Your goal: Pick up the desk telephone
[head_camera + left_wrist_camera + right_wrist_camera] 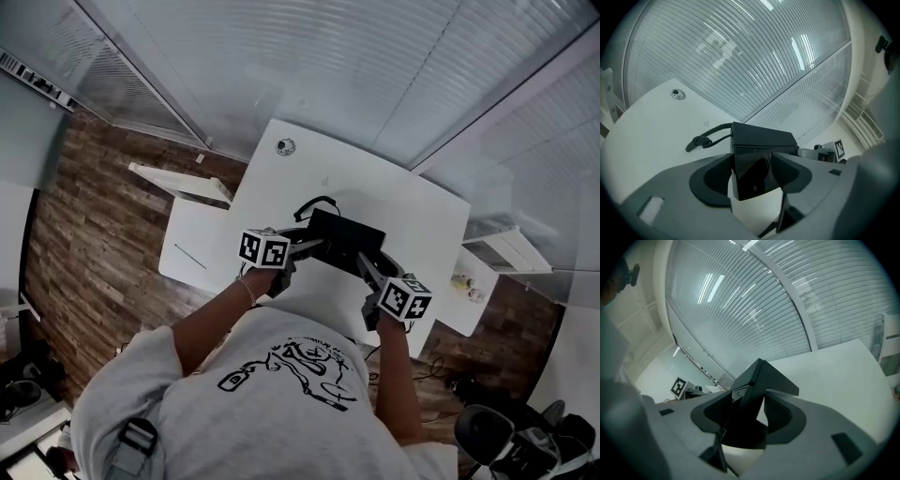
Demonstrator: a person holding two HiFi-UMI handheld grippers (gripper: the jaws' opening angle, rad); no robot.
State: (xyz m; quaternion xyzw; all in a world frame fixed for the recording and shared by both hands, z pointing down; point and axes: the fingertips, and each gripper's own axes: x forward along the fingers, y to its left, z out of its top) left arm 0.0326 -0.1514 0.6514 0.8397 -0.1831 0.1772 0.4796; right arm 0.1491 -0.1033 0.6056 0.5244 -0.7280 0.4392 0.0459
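The black desk telephone [345,239] is over the middle of the white table [412,211], with its black cord [314,202] curling off behind it. My left gripper [314,247] is shut on the phone's left edge. My right gripper [367,269] is shut on its near right edge. In the left gripper view the phone body [761,139] is wedged between the jaws of the left gripper [754,176], and the coiled cord [704,140] trails left over the table. In the right gripper view a corner of the phone [761,378] juts up, tilted, from the right gripper [749,416].
A round metal grommet [285,146] sits at the table's far corner. White shelves [183,183] stand to the left, and a small side surface with small items [466,283] to the right. Glass walls with blinds run behind the table. An office chair [497,436] is at the lower right.
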